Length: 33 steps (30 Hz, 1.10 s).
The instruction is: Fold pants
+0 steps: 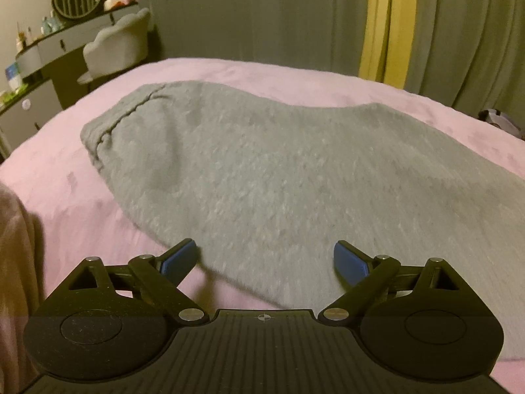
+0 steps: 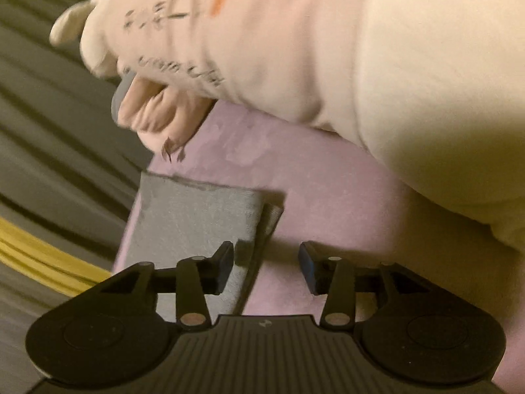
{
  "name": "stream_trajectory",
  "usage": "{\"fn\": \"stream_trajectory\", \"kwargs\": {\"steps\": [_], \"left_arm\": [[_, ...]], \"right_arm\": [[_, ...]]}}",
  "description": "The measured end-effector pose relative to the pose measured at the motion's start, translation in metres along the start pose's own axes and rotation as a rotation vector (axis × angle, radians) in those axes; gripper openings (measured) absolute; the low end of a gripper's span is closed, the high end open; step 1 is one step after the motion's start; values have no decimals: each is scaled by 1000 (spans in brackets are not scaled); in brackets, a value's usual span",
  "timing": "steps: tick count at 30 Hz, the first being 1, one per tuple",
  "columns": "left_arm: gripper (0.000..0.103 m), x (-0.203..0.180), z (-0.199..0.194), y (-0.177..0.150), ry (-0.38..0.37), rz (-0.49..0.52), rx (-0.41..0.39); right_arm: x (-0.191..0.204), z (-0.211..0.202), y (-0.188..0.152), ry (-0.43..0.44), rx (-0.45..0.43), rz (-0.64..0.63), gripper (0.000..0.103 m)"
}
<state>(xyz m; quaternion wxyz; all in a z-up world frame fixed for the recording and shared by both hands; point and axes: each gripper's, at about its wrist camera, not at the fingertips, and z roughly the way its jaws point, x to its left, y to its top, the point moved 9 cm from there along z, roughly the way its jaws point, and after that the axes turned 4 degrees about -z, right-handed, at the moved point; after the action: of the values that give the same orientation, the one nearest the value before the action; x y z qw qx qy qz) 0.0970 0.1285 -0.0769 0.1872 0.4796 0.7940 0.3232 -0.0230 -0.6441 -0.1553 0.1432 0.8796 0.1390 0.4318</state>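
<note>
Grey fleece pants (image 1: 262,170) lie flat across a pink bed sheet (image 1: 82,197), waistband at the far left. My left gripper (image 1: 265,252) hovers over their near edge, its blue pads wide open with only cloth below them. In the right wrist view the cuff end of a grey pant leg (image 2: 197,213) rests on the pink sheet (image 2: 311,197). My right gripper (image 2: 266,256) stands partly open at the leg's right edge. Its left finger is over the cloth and its right finger is over bare sheet. The pads press on nothing.
A cream plush pillow with printed lettering (image 2: 393,82) lies close behind the cuff. A dressing table (image 1: 49,49) and a grey chair (image 1: 121,42) stand beyond the bed's far left. Grey and yellow curtains (image 1: 387,26) hang behind the bed.
</note>
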Motion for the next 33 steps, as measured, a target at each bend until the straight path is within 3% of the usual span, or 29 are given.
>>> {"fn": "stream_trajectory", "kwargs": {"steps": [4,12,18,20,22,23,33], "left_arm": [[96,12,-6,-3,28,-41,22],[96,13,-2,-7,-9,-138,5],[96,6,1,-9,-8,-106,11],[96,4,4,-10,-5,-101,25],[96,5,7,-12,5,-100,43],[96,5,8,-12,10,-101,50],[97,8,11,-15,9,-133,78]], "right_arm": [[7,12,4,50,-11,-2,54],[19,36,14,134,21,17,54],[28,43,13,157,42,-11,54],[26,41,12,152,38,-16,43],[22,44,9,147,53,-9,27],[20,44,8,151,54,0,24],[24,51,3,213,88,19,25]]}}
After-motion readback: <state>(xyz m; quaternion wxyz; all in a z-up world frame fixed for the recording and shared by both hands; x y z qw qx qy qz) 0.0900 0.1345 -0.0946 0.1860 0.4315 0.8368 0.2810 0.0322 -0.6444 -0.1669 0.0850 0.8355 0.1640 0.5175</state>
